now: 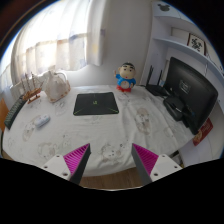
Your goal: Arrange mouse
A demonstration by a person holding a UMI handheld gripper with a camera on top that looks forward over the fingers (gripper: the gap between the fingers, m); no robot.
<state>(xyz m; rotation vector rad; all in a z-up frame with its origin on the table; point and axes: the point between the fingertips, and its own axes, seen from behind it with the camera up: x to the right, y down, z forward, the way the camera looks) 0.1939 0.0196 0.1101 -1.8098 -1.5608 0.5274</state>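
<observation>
A small white mouse [40,121] lies on the pale patterned tablecloth [110,130], at the left, well beyond my left finger. A black mouse mat [96,102] lies flat near the middle of the table, to the right of the mouse and apart from it. My gripper [112,161] is at the table's near edge, open and empty, with its two pink pads [76,158] set wide apart. Nothing stands between the fingers.
A cartoon figure toy [126,76] stands behind the mat. A black monitor [190,90] stands at the right with a dark device in front of it. A pale plush figure [55,84] sits at the back left before curtains [60,40].
</observation>
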